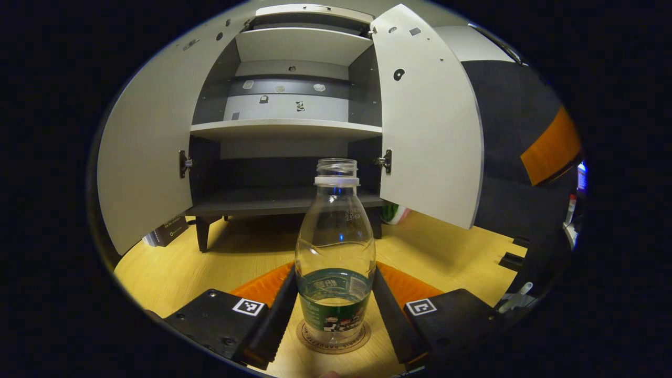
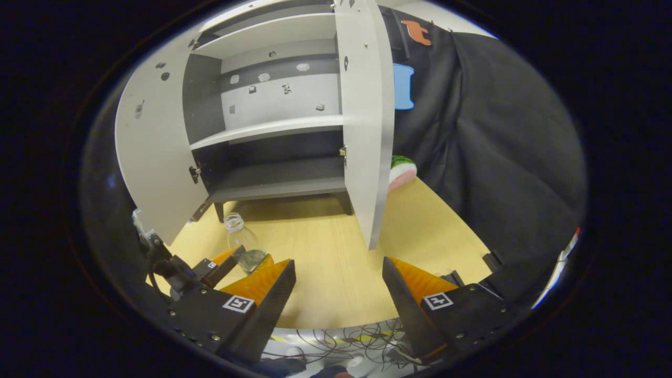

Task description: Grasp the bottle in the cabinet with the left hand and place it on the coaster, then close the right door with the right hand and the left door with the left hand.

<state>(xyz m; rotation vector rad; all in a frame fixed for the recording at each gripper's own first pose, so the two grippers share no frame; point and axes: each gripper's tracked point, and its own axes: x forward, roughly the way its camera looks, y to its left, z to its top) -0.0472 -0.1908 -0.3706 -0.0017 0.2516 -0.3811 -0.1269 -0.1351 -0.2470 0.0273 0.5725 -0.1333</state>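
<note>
A light wooden table (image 1: pixel 210 262) in a booth with black cloth walls carries a grey cabinet (image 1: pixel 286 128) on short dark legs, and both its doors stand open. The clear plastic bottle (image 1: pixel 335 247), uncapped, with a green label and a little liquid at the bottom, stands upright on the round brown coaster (image 1: pixel 310 338), so its long axis is vertical. It is directly in front of the left gripper (image 1: pixel 336 310), between its two fingers, which lie close along the sides of the bottle; whether they press on it or are only just beside it I cannot tell. I judge that the placing step is finished or nearly finished. The cabinet shelves hold nothing that I can see. The right gripper (image 2: pixel 338 294) is wide apart and holds nothing; the light grey right door (image 2: pixel 365 121) is ahead of it and a little to its right, with its edge turned toward the gripper, so this hand is the nearer one for closing it. The left door (image 1: pixel 144 157) stands beyond the bottle, to the left.
</note>
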